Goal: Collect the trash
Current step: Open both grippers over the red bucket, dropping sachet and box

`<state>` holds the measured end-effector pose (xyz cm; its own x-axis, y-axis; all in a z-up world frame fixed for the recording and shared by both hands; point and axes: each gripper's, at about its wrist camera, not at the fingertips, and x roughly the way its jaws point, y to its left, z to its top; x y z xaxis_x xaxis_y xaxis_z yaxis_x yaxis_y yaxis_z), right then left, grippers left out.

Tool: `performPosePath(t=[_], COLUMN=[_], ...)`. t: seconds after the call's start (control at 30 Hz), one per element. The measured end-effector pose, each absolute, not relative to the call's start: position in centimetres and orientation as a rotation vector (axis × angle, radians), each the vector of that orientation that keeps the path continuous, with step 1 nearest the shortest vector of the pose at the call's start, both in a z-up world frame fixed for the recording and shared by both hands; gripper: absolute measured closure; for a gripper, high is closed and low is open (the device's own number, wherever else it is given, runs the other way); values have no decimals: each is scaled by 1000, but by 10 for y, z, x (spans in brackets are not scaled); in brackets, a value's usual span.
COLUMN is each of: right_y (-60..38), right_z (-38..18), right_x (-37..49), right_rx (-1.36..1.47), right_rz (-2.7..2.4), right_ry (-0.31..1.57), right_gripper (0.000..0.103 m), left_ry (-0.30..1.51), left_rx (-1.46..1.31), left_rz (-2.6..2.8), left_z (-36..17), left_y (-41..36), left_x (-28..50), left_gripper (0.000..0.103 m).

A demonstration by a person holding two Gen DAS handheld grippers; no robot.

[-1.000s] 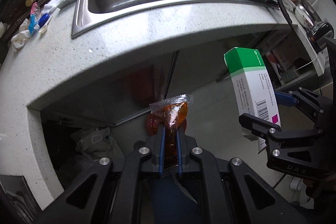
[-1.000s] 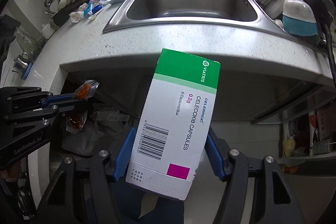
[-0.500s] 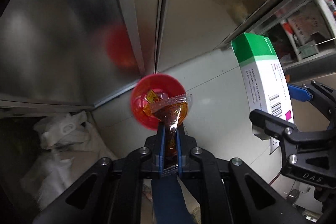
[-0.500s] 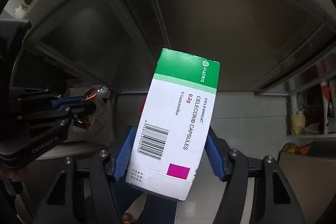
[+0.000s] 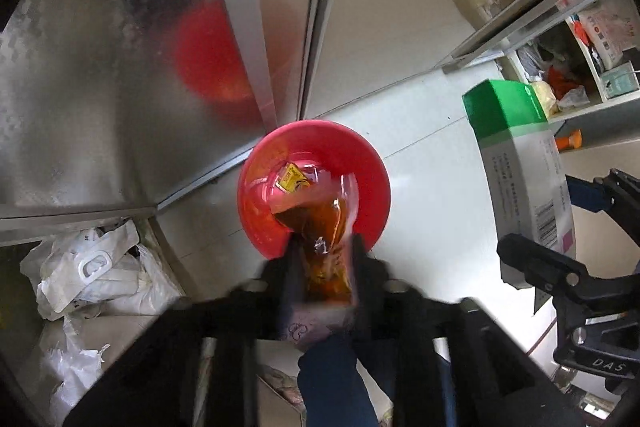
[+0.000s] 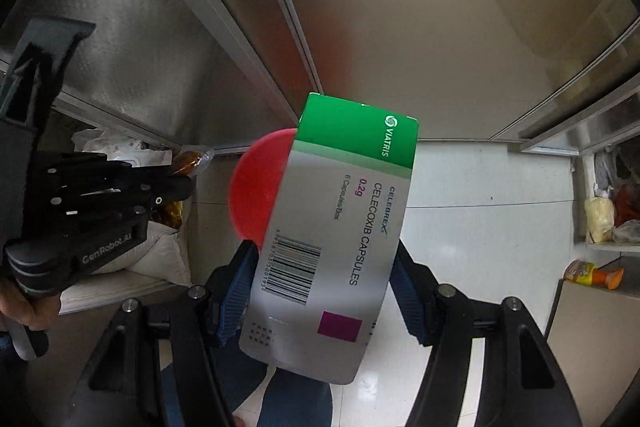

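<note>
Left wrist view, nearest the lens: the left gripper (image 5: 322, 259) points straight down, and its jaws have just been opening. The orange sauce packet (image 5: 324, 247) is between them, blurred, so whether the pads touch it cannot be told.

Directly beneath the packet stands the red bin (image 5: 372, 187) on the pale tiled floor (image 5: 432, 163), with a small yellow wrapper (image 5: 292, 181) already inside.

Right wrist view: the right gripper (image 6: 322, 297) is clamped on the sides of the medicine box (image 6: 340, 227), which tilts above the floor. The box hides most of the bin, of which only the left rim shows.

Farther off: steel cabinet doors (image 5: 120, 67) and white plastic bags (image 5: 92, 275) in the open space at left.

Risks, as judged: the limp packet may cling to a pad or catch the bin rim and fall on the tiles. The box appears offset from the bin mouth; released here, it would likely miss.
</note>
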<state>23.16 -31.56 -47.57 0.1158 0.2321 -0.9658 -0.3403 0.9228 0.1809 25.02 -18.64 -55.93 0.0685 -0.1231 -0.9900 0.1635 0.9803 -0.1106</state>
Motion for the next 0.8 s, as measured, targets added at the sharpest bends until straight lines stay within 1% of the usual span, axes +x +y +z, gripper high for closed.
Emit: performPosePath(t=[0.03, 0.1, 0.17, 0.23, 0.27, 0.3, 0.33, 0.4, 0.47, 0.53, 0.57, 0.63, 0.67, 0.7, 0.8], right_y=[-316, -311, -319, -320, -319, -320, -320, -320, -315, -310, -305, -303, -300, -297, -286], right_z=[-475, -472, -467, -468, -469, -466, -463, -459, -462, -463, -467, -470, -473, -476, -488], right_x=[232, 232, 226, 224, 227, 227, 226, 225, 224, 225, 226, 229, 231, 232, 235], right_rx=[-92, -94, -101, -112, -117, -121, -120, -123, -125, -125, -126, -128, -132, -137, -153], right_rz=[421, 422, 424, 430, 433, 432, 434, 439, 446, 453, 459, 476, 483, 492, 516], right_ry=[1394, 1395, 1392, 1397, 1399, 1401, 1403, 1401, 1402, 1407, 1410, 1420, 1423, 1424, 1433], right_gripper=[41, 41, 41, 41, 41, 41, 41, 41, 41, 41, 41, 41, 41, 41, 41], left_ry=[1480, 1485, 1480, 1468, 1462, 1454, 1445, 1429, 1421, 1418, 1415, 1405, 1397, 1396, 1409], left_rx=[37, 38, 41, 52, 51, 39, 17, -9, 17, 38, 31, -23, -39, -38, -9], left_rz=[-215, -254, -260, -248, -245, -249, -255, -257, -244, -231, -226, -204, -195, -186, -154], left_z=[-558, -554, -549, -545, -543, -540, -537, -533, -529, -526, -525, -524, -524, -525, -531], left_y=[-186, -191, -190, -189, -187, -185, -182, -175, -172, -169, -165, -153, -147, -142, -132], left_x=[249, 249, 249, 248, 248, 248, 247, 247, 245, 243, 242, 239, 237, 235, 232], left_gripper=[69, 60, 56, 55, 52, 45, 42, 28, 19, 16, 12, 10, 4, 0, 0])
